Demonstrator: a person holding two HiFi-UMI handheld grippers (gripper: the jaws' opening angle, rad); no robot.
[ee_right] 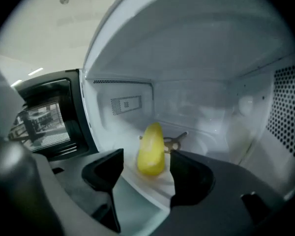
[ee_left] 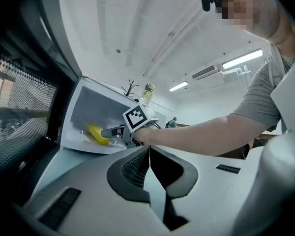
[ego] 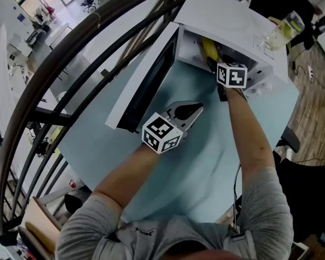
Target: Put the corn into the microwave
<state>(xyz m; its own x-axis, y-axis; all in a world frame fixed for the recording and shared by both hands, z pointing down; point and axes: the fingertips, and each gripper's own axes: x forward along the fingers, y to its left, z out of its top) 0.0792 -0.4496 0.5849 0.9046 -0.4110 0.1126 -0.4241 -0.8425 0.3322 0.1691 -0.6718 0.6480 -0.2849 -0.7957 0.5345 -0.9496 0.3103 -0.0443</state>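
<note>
A yellow corn cob (ee_right: 151,151) lies on the floor of the white microwave (ee_right: 221,73), just inside its opening. My right gripper (ee_right: 146,157) stands open at the mouth of the oven, the cob lying between and just beyond its two dark fingers, with neither pad pressing on it. In the head view the corn (ego: 208,49) shows inside the microwave (ego: 227,20), and the right gripper (ego: 221,65) reaches in behind its marker cube. My left gripper (ego: 196,109) hovers over the table in front of the oven, shut and empty; its jaws (ee_left: 148,151) meet at the tips.
The microwave door (ego: 146,85) hangs open to the left, beside my left gripper. A clear bottle (ego: 284,28) stands on top of the oven. The oven sits on a round pale-blue table (ego: 195,167). A dark curved railing (ego: 70,53) runs along the left.
</note>
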